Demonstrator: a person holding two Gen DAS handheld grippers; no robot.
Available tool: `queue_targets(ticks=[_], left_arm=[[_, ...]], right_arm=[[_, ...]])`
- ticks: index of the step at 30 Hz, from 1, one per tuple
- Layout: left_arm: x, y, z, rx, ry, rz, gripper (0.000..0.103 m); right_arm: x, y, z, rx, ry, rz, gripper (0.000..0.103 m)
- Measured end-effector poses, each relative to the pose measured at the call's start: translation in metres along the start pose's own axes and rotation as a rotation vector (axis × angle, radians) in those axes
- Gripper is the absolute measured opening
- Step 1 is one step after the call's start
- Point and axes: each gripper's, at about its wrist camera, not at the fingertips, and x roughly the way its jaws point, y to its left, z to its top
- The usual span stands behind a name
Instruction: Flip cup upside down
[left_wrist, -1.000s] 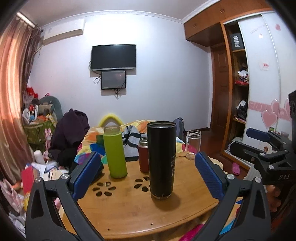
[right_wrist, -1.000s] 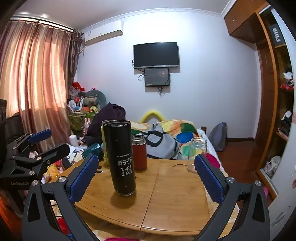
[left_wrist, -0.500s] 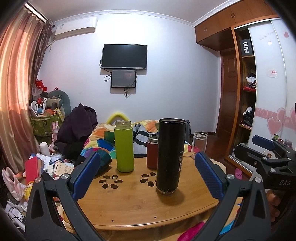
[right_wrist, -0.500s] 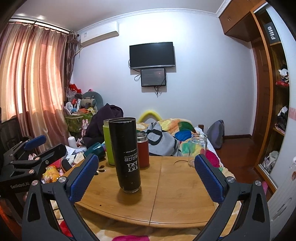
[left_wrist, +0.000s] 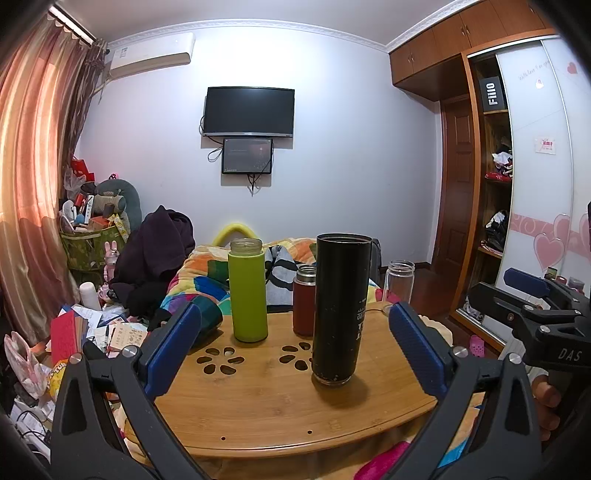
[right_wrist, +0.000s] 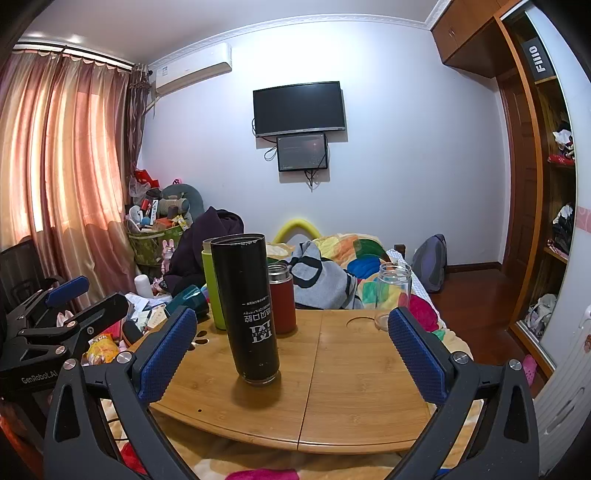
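A tall black cup (left_wrist: 340, 308) stands on the round wooden table (left_wrist: 258, 402); its white lettering reads upside down in the right wrist view (right_wrist: 246, 308). My left gripper (left_wrist: 295, 350) is open and empty, back from the table's near edge, with the cup between its blue pads but farther off. My right gripper (right_wrist: 291, 354) is open and empty too, the cup ahead and left of centre. Each gripper shows at the edge of the other's view.
A green bottle (left_wrist: 247, 290), a small red flask (left_wrist: 303, 300) and a clear glass jar (left_wrist: 399, 280) stand behind the black cup. A dark teal cup (right_wrist: 190, 299) lies at the table's left edge. A bed with a colourful quilt (right_wrist: 354, 266) lies beyond.
Both grippers have drawn back and risen a little from the table, so the cups look smaller and lower. Nothing on the table has moved.
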Motion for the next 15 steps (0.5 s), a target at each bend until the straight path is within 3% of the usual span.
queue_targets(ticks=[15], left_arm=[[-0.0012,-0.0003,-0.0014,-0.003,-0.003,-0.007,0.103]], right_arm=[[0.0003,-0.0002,0.0001,0.0,0.0,0.0,0.103]])
